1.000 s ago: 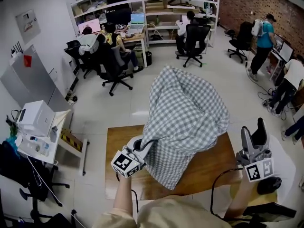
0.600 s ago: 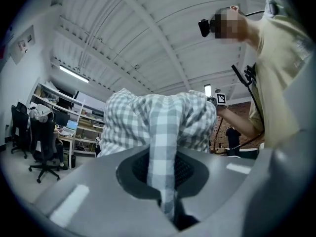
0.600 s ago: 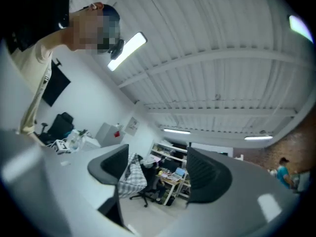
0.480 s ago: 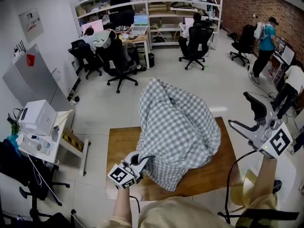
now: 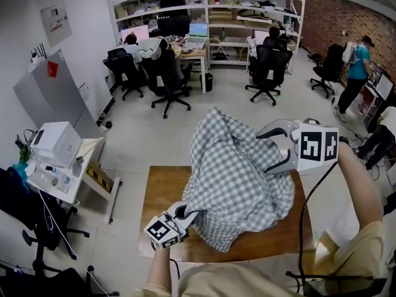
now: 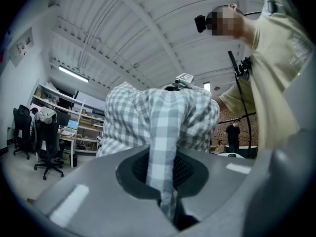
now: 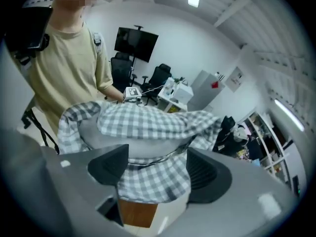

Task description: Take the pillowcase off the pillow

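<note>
A grey-and-white checked pillowcase (image 5: 238, 178) covers a pillow that stands bunched up on the wooden table (image 5: 161, 190). My left gripper (image 5: 179, 214) is at its lower left corner, shut on a pinched fold of the checked cloth (image 6: 163, 127) that runs up between the pads. My right gripper (image 5: 264, 153) is at the pillow's upper right side with its jaws wide open. In the right gripper view, the checked cloth (image 7: 148, 125) and a strip of grey pillow (image 7: 143, 144) lie between the two pads.
Behind the table lies an open office floor with rolling chairs (image 5: 269, 67), desks and seated people. A white printer (image 5: 55, 144) sits on a cart at the left. A black cable (image 5: 306, 209) hangs from my right gripper over the table's right end.
My right gripper swung up and left from beside the table's right end to the pillow's upper right side. The left gripper kept its hold at the lower corner.
</note>
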A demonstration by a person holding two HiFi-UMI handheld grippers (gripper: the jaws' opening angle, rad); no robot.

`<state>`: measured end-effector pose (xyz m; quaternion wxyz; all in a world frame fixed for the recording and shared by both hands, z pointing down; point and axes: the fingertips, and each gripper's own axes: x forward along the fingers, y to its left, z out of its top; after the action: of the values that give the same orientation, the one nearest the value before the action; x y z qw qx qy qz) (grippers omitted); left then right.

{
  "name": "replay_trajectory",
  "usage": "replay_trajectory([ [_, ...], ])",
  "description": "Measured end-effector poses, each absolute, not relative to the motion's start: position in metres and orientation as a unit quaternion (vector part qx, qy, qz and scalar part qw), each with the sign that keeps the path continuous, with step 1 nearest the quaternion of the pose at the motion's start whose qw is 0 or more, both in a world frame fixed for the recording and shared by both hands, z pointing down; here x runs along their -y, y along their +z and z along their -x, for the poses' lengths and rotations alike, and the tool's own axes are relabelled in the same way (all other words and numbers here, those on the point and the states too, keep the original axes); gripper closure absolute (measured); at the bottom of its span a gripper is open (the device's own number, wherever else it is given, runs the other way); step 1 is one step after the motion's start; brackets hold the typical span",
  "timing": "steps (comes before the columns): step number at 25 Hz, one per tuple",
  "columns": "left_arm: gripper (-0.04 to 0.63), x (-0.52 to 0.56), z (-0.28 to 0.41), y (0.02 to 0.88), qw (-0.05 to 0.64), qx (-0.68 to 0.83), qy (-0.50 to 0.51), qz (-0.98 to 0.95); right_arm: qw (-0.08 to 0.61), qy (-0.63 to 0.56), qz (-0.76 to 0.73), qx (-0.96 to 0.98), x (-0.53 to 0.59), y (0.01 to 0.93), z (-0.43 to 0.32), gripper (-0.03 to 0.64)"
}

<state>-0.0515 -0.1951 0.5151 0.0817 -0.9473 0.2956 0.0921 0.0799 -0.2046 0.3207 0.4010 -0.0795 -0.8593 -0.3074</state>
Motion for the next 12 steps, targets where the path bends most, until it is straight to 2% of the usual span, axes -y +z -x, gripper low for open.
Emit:
replay_trajectory([
  [3, 0.583, 0.193, 0.055, 0.52, 0.083, -0.299, 0.091, 0.946, 0.455, -0.297, 0.111, 0.832, 0.208, 0.362, -0.065, 0.261],
  [6, 0.583, 0.189, 0.059, 0.522, 0.082, -0.304, 0.088, 0.945, 0.465, -0.28, 0.136, 0.829, 0.2, 0.384, -0.051, 0.267],
  [12, 0.583, 0.204, 0.067, 0.528, 0.08, -0.315, 0.087, 0.942, 0.467, -0.228, 0.14, 0.843, 0.213, 0.417, -0.031, 0.332],
])
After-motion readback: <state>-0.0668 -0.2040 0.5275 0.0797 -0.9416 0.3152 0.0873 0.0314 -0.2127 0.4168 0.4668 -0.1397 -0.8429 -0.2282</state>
